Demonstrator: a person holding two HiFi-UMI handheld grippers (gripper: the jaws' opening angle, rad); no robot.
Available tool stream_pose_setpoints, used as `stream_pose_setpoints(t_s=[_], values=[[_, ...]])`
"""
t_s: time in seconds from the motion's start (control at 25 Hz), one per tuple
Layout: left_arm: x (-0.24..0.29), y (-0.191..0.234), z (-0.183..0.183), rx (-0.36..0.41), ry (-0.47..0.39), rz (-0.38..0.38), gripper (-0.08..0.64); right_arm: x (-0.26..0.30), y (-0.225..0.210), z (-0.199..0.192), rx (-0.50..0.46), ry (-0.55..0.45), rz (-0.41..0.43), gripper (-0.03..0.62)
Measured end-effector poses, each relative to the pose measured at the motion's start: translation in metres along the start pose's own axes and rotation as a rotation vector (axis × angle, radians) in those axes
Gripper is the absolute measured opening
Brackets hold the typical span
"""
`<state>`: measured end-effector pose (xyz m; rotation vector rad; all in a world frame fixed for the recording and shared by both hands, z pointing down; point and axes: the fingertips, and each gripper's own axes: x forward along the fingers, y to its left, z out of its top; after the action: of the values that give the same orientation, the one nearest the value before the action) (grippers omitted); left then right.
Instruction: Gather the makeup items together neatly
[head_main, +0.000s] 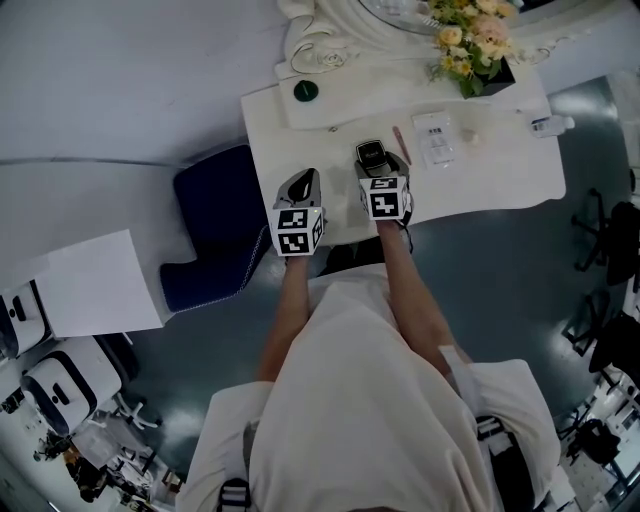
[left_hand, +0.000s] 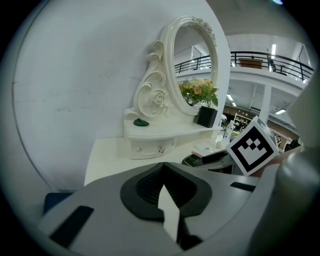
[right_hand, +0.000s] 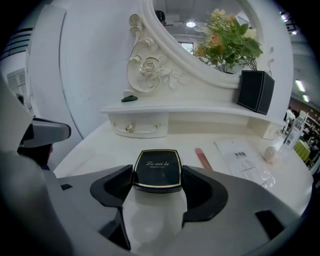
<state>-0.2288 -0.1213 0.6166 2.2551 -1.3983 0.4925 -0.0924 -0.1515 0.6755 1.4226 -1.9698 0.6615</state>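
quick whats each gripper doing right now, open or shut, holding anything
Left gripper: shut, nothing between its jaws.
Right gripper: shut on the black compact.

Black compact (right_hand: 157, 169): square with rounded corners, gold rim, script on lid; closed, lid up, level, clamped between the right gripper's (right_hand: 157, 182) pads. Pink stick (right_hand: 202, 158): flat on the table, just ahead-right of the jaws. Clear printed sachet (right_hand: 245, 161): flat, further right. Small pale round item (right_hand: 270, 154) beyond its far edge. Small clear bottle (right_hand: 292, 131): upright, far right.
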Motion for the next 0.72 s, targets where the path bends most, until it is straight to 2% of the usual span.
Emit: stream_pose_setpoints(t_s=[0.16,0.56,0.72], values=[[0.003,-0.009,0.008,0.007,-0.009,0.009,0.014,0.003,-0.013,-0.006,0.026,0.014,-0.001,0.324],[-0.005,-0.019,0.016,0.018,-0.018,0.028,0.014,0.013,-0.020,-0.009,0.019,0.046,0.022,0.324],[-0.012,-0.021,0.017,0.038,-0.021,0.027,0.014,0.012,-0.021,-0.014,0.061,0.039,0.030,0.324]])
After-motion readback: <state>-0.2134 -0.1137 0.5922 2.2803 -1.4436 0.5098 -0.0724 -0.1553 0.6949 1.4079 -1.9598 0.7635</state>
